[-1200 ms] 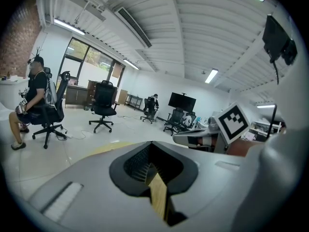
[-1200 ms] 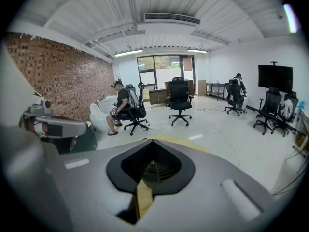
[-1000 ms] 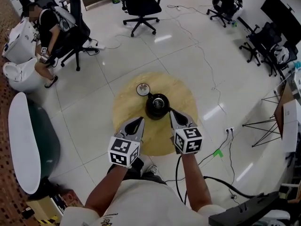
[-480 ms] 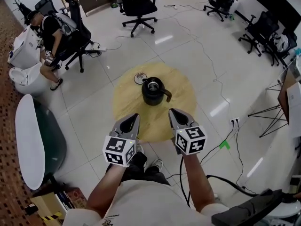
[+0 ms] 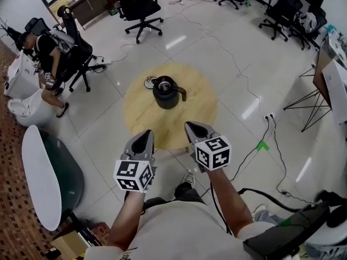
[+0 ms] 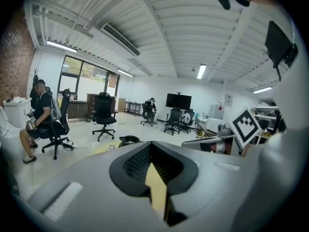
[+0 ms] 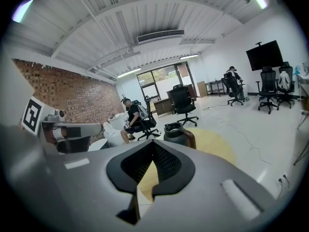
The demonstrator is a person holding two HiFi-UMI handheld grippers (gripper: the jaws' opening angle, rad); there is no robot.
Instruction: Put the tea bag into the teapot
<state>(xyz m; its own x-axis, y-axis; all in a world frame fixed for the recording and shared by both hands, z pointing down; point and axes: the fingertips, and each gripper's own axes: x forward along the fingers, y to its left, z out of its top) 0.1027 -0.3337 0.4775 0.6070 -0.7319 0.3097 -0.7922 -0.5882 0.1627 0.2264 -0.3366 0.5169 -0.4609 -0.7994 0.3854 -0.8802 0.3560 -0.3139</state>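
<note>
A black teapot [image 5: 165, 92] stands open-topped on a round yellow table [image 5: 187, 115], with its lid [image 5: 148, 82] lying just beside it on the far left. No tea bag shows in any view. My left gripper [image 5: 143, 141] and right gripper [image 5: 193, 129] hover side by side at the table's near edge, well short of the pot, both shut with nothing in them. The left gripper view looks over shut jaws at the teapot [image 6: 128, 140] far ahead. From the right gripper view the teapot [image 7: 178, 132] sits closer, handle to the right.
A person sits in an office chair [image 5: 70, 58] at the far left, by a white tub [image 5: 24, 104]. A long white-and-green oval table [image 5: 46, 172] lies on the left. More chairs [image 5: 138, 7] stand at the back. Cables [image 5: 260, 150] run over the floor on the right.
Both grippers have pulled back from beside the teapot to the table's near edge. The head view has drawn away, so the teapot now sits farther off.
</note>
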